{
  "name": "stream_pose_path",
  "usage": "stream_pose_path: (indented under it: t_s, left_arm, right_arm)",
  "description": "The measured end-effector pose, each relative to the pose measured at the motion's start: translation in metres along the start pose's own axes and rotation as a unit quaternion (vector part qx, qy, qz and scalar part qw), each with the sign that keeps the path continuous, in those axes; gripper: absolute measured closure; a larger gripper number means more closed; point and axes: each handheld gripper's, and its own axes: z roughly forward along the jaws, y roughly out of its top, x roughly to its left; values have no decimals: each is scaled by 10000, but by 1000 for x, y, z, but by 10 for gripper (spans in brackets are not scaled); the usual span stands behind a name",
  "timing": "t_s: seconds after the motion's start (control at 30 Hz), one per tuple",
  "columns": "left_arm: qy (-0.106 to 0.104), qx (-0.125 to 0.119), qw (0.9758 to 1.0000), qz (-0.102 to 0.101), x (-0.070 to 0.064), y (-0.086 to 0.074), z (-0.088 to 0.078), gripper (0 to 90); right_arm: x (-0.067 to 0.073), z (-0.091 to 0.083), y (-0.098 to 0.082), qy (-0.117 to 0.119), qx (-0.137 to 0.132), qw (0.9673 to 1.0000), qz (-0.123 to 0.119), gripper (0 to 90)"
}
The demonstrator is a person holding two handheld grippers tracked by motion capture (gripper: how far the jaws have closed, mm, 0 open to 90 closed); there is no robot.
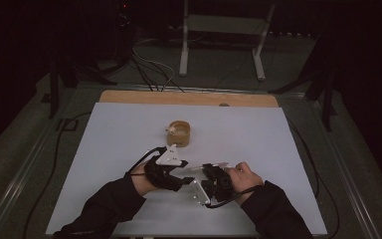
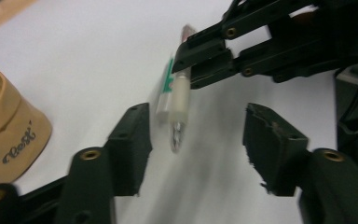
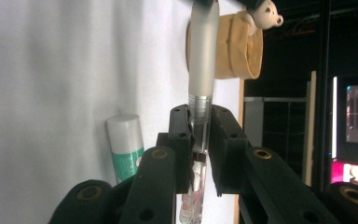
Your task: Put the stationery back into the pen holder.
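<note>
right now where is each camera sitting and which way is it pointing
High view: above the person's side, looking forward and down on the table; both sleeved forearms and both tongs show.
Left gripper view: rides the left tongs, looking along their open jaws at the pen held in the right tongs.
Right gripper view: rides the right tongs, clamped on the pen.
Both gripper views share the pen, the tan holder and the white-and-green tube.

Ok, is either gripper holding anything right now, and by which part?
The right gripper is clamped on the pen by its clear barrel, just below the threaded collar. The left gripper stands open around the pen's tip, holding nothing.
</note>
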Motion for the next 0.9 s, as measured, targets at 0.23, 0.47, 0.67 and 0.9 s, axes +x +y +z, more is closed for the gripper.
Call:
stream_pose_path:
  t_s: [0.23, 0.47, 0.67, 0.9]
  left_arm:
    - [25, -375, 9989, -288, 0, -13, -13, 255]
    - [6, -402, 9979, -499, -3, -26, -15, 105]
    - [-57, -447, 9976, -524, -7, -36, -13, 22]
    - [13, -570, 9967, -579, -9, -49, -10, 14]
  right_arm:
    - [-12, 0, -12, 44, -81, 9989, 463, 797]
    - [-29, -4, -20, 100, -329, 9935, 1081, 797]
    - [-46, -6, -26, 182, -603, 9840, 1669, 797]
    - [-64, -6, -33, 229, -917, 9674, 2348, 797]
